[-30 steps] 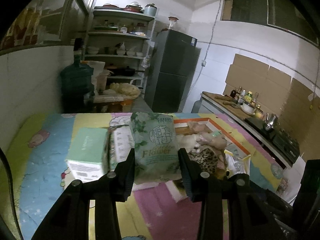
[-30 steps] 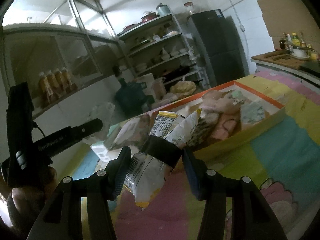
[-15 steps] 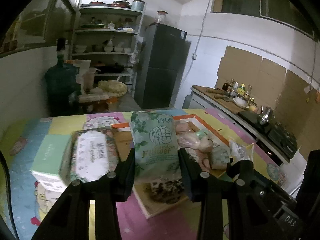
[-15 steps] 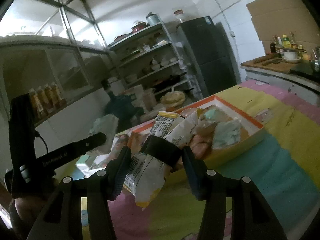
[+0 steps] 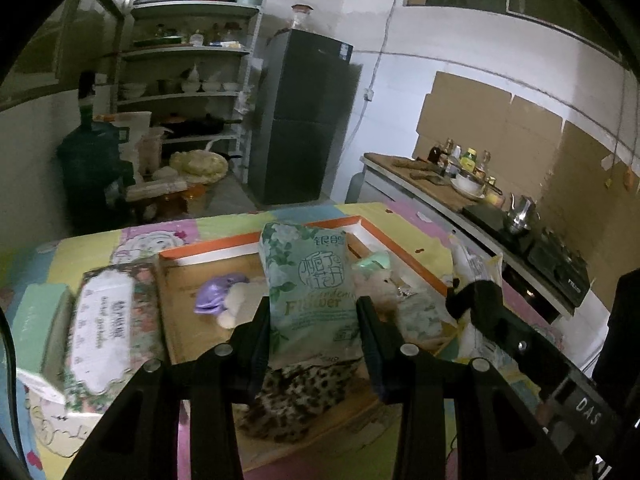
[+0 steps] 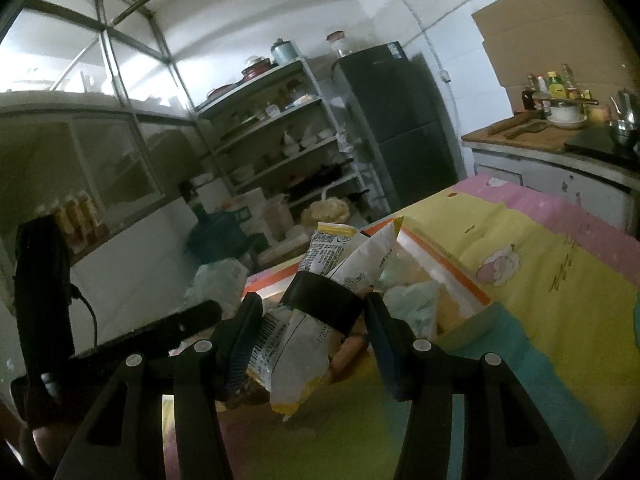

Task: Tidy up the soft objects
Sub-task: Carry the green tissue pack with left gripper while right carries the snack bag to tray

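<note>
My left gripper [image 5: 314, 320] is shut on a green floral tissue pack [image 5: 310, 288] and holds it upright over the orange-rimmed tray [image 5: 212, 249]. The tray holds a purple plush [image 5: 220, 292], a pale plush [image 5: 384, 284] and a leopard-print cloth [image 5: 304, 396]. My right gripper [image 6: 314, 328] is shut on a white and yellow snack bag [image 6: 320, 312] near the tray's orange rim [image 6: 440, 258]; that gripper and bag also show in the left wrist view [image 5: 476, 280].
A floral wipes pack [image 5: 106, 332] and a mint green box [image 5: 34, 320] lie left of the tray on the colourful tablecloth [image 6: 540, 280]. Beyond the table stand a dark fridge [image 5: 304, 120], shelves [image 5: 184, 80], a water jug [image 5: 92, 160] and a counter with a stove [image 5: 552, 256].
Both grippers have moved toward the tray with their loads. The tissue pack now hangs over the tray's middle, and the snack bag is closer to the tray's near corner.
</note>
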{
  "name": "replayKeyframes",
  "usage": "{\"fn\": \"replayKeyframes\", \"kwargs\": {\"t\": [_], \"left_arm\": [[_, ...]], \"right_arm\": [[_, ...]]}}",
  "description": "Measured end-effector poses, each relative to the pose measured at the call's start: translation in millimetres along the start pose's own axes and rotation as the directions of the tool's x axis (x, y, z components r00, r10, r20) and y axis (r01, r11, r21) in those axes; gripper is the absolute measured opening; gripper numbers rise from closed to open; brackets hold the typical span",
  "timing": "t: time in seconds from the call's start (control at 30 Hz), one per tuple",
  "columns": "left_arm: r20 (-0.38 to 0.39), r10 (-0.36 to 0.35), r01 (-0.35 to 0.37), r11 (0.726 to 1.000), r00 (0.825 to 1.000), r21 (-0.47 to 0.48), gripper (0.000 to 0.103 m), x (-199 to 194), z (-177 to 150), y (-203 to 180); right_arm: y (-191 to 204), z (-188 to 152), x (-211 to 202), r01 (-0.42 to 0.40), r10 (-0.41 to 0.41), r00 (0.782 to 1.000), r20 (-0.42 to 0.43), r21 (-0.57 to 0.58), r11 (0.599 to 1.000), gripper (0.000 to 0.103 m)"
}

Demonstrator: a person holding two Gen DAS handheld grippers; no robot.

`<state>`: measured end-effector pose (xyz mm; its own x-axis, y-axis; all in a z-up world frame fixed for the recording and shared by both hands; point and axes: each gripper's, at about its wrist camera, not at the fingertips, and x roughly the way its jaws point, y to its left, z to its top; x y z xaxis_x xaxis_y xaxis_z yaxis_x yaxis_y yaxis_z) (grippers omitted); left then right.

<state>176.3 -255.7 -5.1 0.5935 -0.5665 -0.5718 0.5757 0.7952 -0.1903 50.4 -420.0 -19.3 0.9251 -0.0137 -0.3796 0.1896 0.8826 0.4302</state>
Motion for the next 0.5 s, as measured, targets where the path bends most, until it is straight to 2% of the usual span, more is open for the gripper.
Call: {"fn": "replayKeyframes", "kwargs": {"t": [0.5], "left_arm": [[-0.053, -0.007, 0.008, 1.0, 0.999, 0.021, 0.041, 44, 5, -17]], "right_arm": [[-37, 13, 29, 0.041, -0.04, 0.999, -0.032, 0.054, 0.998, 0.054]]}}
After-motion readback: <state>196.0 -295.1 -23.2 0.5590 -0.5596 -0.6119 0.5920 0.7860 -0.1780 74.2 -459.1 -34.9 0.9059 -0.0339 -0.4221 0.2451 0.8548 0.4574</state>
